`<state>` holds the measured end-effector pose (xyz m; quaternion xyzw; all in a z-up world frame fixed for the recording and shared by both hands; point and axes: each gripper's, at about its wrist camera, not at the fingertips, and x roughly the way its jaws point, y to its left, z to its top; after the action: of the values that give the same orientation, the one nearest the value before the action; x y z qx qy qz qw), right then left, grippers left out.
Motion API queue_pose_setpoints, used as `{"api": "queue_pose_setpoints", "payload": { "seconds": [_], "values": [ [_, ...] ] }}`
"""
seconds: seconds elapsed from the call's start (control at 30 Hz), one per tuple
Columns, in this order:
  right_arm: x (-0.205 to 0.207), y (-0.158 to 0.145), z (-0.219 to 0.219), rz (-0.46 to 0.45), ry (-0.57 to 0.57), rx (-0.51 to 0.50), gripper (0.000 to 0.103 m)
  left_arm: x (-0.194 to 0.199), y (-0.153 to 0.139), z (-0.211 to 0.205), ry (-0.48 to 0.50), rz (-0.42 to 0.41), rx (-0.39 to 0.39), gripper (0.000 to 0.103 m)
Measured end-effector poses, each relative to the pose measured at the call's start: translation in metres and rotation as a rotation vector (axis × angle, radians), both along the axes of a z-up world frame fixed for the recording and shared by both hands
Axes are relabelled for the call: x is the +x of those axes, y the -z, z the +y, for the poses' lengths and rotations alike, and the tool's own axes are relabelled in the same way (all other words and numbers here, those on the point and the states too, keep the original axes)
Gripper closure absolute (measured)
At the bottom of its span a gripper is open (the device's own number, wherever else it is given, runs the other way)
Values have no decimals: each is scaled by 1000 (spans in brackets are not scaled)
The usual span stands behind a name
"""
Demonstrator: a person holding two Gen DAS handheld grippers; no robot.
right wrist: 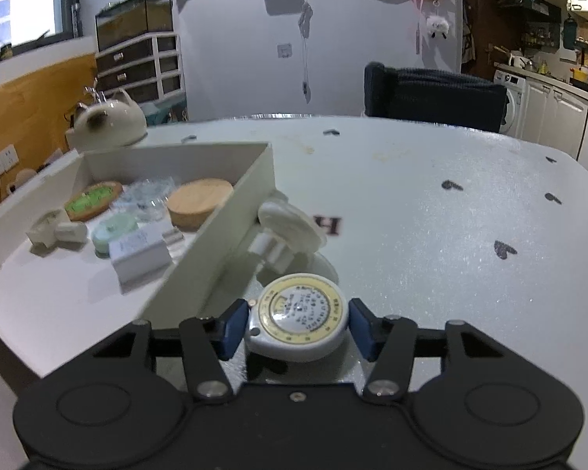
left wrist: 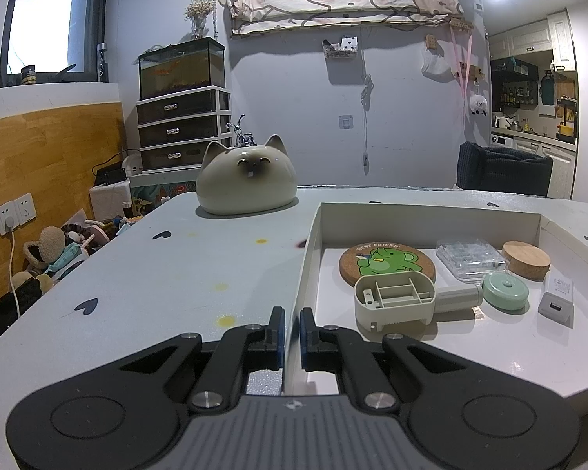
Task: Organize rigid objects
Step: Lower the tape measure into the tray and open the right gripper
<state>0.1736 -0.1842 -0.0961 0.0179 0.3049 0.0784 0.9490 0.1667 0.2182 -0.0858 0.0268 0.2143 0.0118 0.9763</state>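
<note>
One tape measure (right wrist: 297,323) btwn hand-held gripper (right wrist: 297,329) pads (touching).

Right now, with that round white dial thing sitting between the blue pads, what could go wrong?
The right hand-held gripper brackets the round white tape measure with a yellow dial at its curved rim, so it might squirt out. Lifting it towards the white cardboard tray could clip the wall or the white plastic fan leaning there.

Table (left wrist: 168,274) with tray (left wrist: 309,243), cat ornament (left wrist: 247,180)
</note>
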Motion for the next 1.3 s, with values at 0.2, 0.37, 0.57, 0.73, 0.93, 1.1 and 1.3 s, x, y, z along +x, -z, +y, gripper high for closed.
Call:
{"api": "queue_pose_setpoints", "payload": {
  "seconds": [0.2,0.37,0.57,0.73,0.93,1.1,1.3],
  "values": [
    [-12,-28,21,-99,-54,58,46,0,0,-2,0,0,-1,96],
    [-12,-41,64,-117,-189,91,46,0,0,-1,0,0,-1,96],
    [-2,-33,125,-60,-345,113,46,1,1,-2,0,1,-2,96],
    [4,-22,169,-12,-419,121,46,0,1,-4,0,2,-4,96],
    [18,-14,200,23,-390,109,46,2,3,-6,3,4,-15,96],
    [22,-12,213,42,-384,115,45,3,3,-6,4,5,-20,96],
    [20,-12,216,31,-369,114,28,3,3,-6,3,5,-20,96]
  ]
}}
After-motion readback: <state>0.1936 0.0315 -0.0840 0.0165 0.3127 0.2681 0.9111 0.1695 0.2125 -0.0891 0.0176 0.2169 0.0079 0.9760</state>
